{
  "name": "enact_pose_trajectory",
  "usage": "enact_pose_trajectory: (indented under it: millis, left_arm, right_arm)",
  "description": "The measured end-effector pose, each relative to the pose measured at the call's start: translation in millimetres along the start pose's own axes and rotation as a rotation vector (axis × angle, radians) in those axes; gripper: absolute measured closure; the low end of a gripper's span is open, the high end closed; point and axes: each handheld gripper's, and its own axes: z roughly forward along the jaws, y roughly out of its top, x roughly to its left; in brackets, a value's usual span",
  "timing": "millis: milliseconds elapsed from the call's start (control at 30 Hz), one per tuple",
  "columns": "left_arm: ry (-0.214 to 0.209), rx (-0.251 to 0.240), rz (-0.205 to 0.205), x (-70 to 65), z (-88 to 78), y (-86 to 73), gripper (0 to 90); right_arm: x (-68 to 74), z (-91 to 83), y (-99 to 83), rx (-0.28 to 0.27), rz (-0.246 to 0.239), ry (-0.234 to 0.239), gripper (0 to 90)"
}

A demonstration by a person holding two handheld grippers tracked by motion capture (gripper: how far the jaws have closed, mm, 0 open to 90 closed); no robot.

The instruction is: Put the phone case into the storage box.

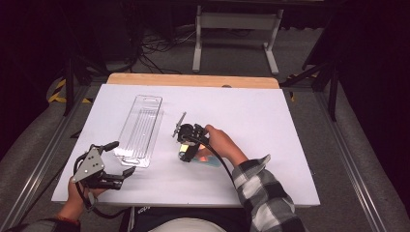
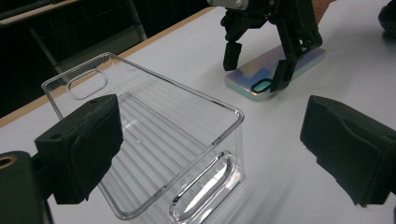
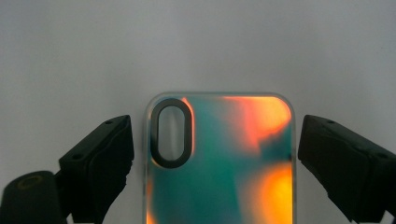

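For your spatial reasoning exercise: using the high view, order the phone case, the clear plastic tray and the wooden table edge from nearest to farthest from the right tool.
1. Phone case, directly beneath the right tool.
2. Clear plastic tray, to its left.
3. Wooden table edge, at the far side.

left tongs (image 1: 126, 158) agape, right tongs (image 1: 184, 151) spread, lowered

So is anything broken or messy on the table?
Nothing stands out. The phone case lies flat between the open right gripper, and the clear plastic tray sits whole on the white table.
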Motion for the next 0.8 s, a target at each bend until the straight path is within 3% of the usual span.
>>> enact_pose_trajectory:
  millis: [133, 467, 800]
  left_arm:
    - [0.002, -0.004, -0.004, 0.1, -2.5, -0.6, 6.5]
    - [0.012, 0.003, -0.007, -0.6, -3.5, -2.0, 6.5]
    - [0.004, 0.006, -0.009, 0.6, -1.5, -1.8, 6.6]
  right_arm:
    - [-2.0, 8.5, 5.5, 0.04, 0.001, 0.01, 9.8]
    - [-1.8, 6.4, 6.5, 0.041, 0.0, 0.028, 17.2]
    - [5.2, 2.9, 8.1, 0.033, -0.022, -0.01, 17.7]
